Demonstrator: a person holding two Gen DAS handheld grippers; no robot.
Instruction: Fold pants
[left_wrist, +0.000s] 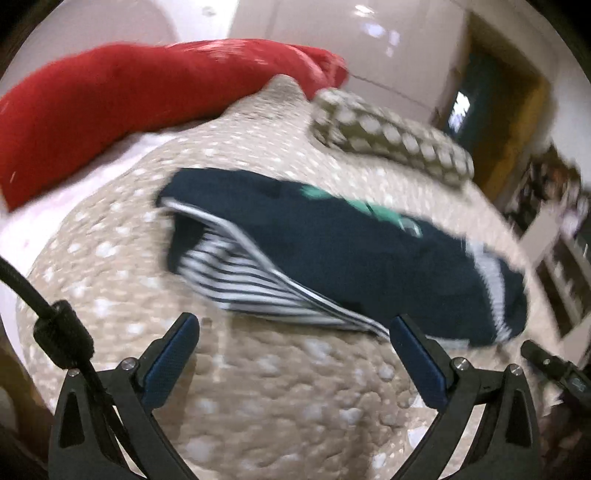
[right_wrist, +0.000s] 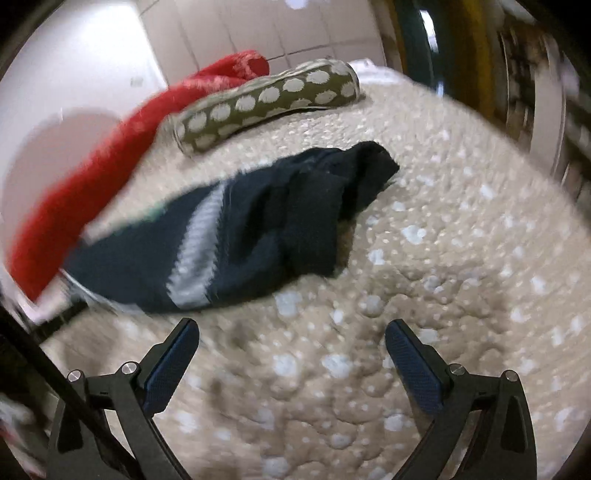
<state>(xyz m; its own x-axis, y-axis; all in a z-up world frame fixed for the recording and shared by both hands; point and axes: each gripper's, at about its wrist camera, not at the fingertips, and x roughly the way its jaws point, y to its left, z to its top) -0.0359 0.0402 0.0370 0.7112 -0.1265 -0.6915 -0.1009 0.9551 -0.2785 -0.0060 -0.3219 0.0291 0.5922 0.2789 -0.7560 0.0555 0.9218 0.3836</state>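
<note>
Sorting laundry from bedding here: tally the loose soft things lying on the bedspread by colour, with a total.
Dark navy, pants: 1
Red, blanket or cushion: 1
Olive with white dots, bolster: 1
Total: 3
All rest on the beige spotted bedspread; both grippers are open and empty.

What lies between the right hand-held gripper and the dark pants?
Only bare beige bedspread lies between the right hand-held gripper and the pants, in the right wrist view.

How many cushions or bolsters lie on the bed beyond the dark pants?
2. The red bolster lies along the far left edge; the green bolster with white dots lies beside it, just behind the pants. Others may sit out of view.
</note>
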